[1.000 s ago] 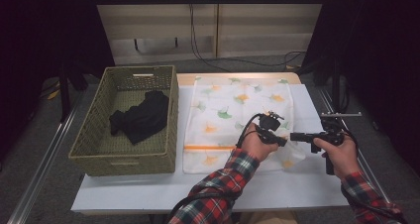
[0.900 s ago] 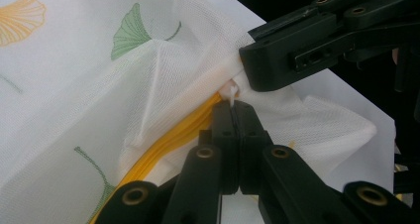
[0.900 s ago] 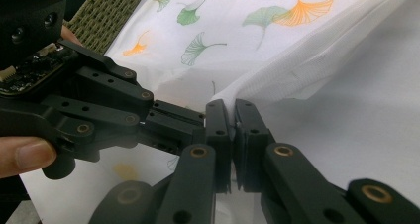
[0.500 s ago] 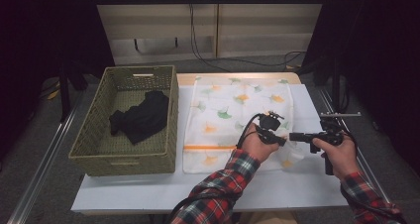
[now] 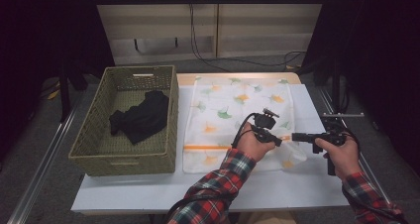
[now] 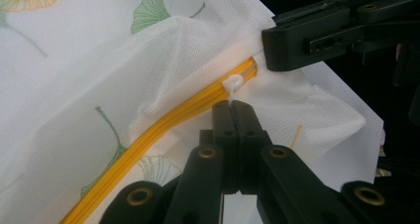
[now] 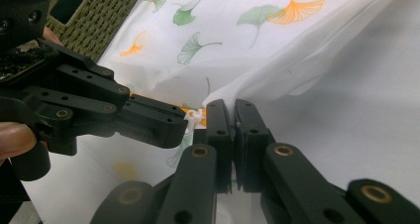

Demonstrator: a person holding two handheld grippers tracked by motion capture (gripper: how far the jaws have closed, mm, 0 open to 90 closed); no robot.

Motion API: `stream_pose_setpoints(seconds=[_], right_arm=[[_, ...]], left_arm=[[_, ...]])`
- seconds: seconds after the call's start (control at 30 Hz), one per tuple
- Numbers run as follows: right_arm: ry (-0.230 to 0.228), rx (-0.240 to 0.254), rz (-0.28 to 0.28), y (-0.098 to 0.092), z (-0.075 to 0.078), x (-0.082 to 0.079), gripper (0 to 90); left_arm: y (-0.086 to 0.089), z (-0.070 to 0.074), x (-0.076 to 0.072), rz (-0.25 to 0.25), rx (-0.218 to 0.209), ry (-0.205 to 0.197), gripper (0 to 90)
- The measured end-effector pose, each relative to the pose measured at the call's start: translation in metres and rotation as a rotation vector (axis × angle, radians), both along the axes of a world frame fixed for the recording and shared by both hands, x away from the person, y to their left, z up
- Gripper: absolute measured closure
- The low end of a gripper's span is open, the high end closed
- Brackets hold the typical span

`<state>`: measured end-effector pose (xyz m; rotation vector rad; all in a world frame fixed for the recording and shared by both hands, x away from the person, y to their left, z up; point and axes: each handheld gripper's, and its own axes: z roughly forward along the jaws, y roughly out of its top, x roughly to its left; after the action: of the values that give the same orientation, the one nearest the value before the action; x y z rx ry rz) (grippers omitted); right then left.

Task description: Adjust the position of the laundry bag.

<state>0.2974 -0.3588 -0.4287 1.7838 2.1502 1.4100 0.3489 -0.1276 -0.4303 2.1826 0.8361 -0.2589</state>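
Up close, the left gripper (image 6: 232, 104) is clamped on the white zipper pull (image 6: 233, 83) of the leaf-printed mesh bag (image 5: 237, 115). The right gripper (image 7: 233, 105) is pinched on the bag's fabric edge just beside it. Only the high view adds the table (image 5: 277, 189) and, further left, the wicker basket (image 5: 99, 154) holding a black garment (image 5: 141, 117).

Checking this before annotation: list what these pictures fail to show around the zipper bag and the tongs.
- Bag's contents: the patterned fabric of the laundry bag hides them, high view.
- Zipper pull: its tab is buried between the left tongs, left gripper view.
- Fabric edge pinched by the right tongs: the closed jaws cover it, right gripper view.
- Black garment in the basket: too dark and crumpled to identify, high view.
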Motion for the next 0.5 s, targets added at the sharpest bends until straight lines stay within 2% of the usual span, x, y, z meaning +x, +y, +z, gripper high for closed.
stream_pose_setpoints(seconds=[0.07,0.1,0.5], right_arm=[[-0.007,-0.014,0.012,0.004,0.001,0.001,86.9],[-0.007,-0.013,0.014,0.004,0.002,0.001,87.0],[0.006,0.007,0.032,0.005,-0.001,0.005,86.8]], left_arm=[[0.003,-0.001,0.000,-0.001,0.000,-0.003,90.0],[0.003,-0.002,0.000,0.005,-0.010,0.006,90.0],[0.004,-0.010,0.004,0.003,-0.022,-0.014,89.5]])
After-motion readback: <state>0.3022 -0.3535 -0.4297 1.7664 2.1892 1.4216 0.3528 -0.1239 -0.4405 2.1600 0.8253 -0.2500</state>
